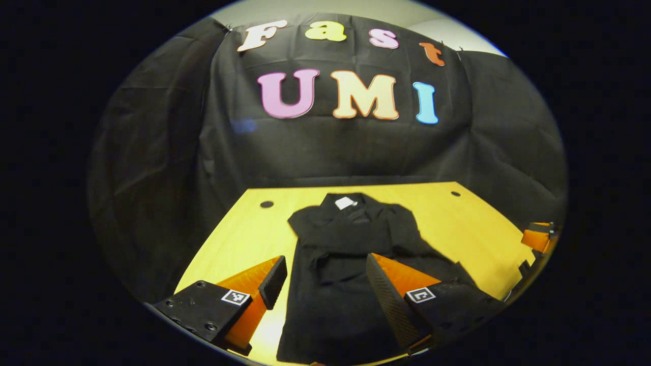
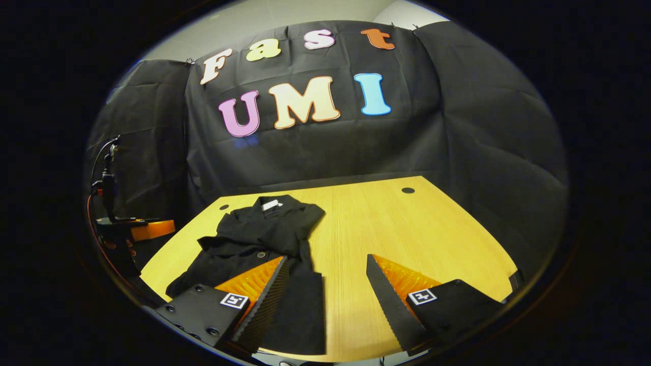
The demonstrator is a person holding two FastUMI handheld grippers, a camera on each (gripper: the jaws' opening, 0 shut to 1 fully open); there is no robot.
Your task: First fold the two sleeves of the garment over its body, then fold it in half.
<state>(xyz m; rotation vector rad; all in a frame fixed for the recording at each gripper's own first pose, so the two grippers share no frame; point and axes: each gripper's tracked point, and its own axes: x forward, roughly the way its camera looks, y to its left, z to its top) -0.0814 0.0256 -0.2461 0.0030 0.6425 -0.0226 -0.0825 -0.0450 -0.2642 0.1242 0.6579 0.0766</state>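
A black garment [image 1: 335, 254] lies flat on the yellow wooden table [image 1: 457, 223], collar and white label [image 1: 346, 202] at the far end, hem toward me. It looks narrow, with dark folds over its body; I cannot make out the sleeves against the black cloth. My left gripper [image 1: 325, 259] hangs open above the lower half of the garment, nothing between its fingers. In the right gripper view the garment [image 2: 264, 234] lies to the left. My right gripper [image 2: 326, 259] is open too, its left finger over the garment's near right edge and its right finger over bare table [image 2: 396, 223].
The other gripper [image 1: 539, 236] shows at the table's right edge, and in the right gripper view the left gripper [image 2: 147, 229], with a cable, sits off the table's left side. Small round holes [image 1: 267, 204] [image 2: 408, 190] mark the far corners. Black cloth walls the booth.
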